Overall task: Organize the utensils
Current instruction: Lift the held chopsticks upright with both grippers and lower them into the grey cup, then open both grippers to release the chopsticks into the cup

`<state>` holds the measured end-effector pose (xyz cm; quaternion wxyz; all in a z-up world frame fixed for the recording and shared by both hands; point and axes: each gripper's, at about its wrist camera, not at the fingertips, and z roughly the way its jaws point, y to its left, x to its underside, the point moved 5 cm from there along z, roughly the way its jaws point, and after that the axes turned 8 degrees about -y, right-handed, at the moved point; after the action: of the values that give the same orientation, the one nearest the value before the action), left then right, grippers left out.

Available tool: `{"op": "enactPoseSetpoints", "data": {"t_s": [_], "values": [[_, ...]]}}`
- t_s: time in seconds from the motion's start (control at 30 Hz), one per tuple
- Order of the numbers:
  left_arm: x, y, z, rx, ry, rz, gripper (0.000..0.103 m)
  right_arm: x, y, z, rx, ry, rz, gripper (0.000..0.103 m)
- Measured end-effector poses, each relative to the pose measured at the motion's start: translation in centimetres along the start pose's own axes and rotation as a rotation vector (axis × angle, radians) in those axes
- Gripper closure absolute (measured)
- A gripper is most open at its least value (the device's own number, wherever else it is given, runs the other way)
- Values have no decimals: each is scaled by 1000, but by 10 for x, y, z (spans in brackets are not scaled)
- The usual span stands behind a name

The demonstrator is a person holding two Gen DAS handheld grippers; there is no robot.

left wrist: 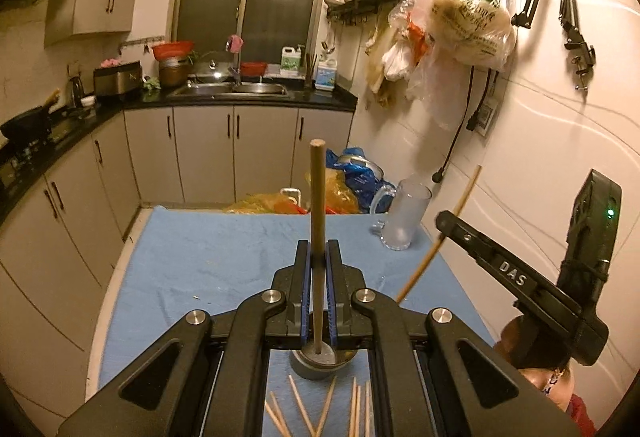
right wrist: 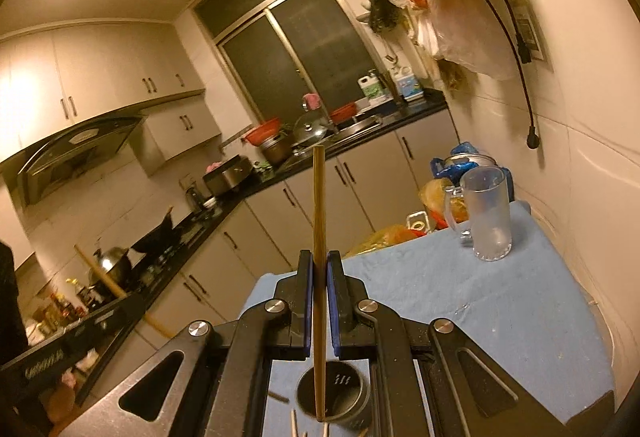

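Observation:
My left gripper (left wrist: 319, 257) is shut on a brown wooden chopstick (left wrist: 318, 205) that stands upright, its lower end over a dark round metal holder (left wrist: 318, 361) on the blue cloth (left wrist: 208, 257). Several loose chopsticks (left wrist: 316, 413) lie on the cloth in front of the holder. My right gripper (right wrist: 319, 269) is shut on a lighter chopstick (right wrist: 319, 221), whose lower end reaches into the holder (right wrist: 334, 393). The right gripper also shows in the left wrist view (left wrist: 444, 219), holding its chopstick (left wrist: 448, 233) at a slant.
A frosted glass mug (left wrist: 402, 217) stands at the table's far right, also in the right wrist view (right wrist: 486, 213). Plastic bags (left wrist: 344, 185) sit behind the table. The wall is close on the right. Kitchen counters (left wrist: 240, 97) run along the left and back.

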<state>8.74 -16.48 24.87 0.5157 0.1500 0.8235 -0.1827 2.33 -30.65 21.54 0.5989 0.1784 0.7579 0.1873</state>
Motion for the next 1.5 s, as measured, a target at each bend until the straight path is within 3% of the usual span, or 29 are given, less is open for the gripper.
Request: {"op": "enactPoseSetpoints", "data": {"t_s": [0.37,0.67,0.83,0.9,1.0,1.27,1.5], "values": [[53,13,65,-6,147,-31,96,51,-19,49,24,144,5,96],[75,20,88,-13,196,-25,96,83,-33,73,36,241,15,96],[78,25,88,-28,190,-23,96,87,-34,74,42,250,11,93],[75,25,88,-33,187,-28,86,85,-35,73,45,247,9,93],[74,28,78,-55,156,-22,77,80,-37,67,44,234,23,80],[77,33,52,-124,106,-8,72,73,-38,31,51,196,24,76],[102,39,28,-175,103,13,71,91,-45,-2,59,221,40,70]]}}
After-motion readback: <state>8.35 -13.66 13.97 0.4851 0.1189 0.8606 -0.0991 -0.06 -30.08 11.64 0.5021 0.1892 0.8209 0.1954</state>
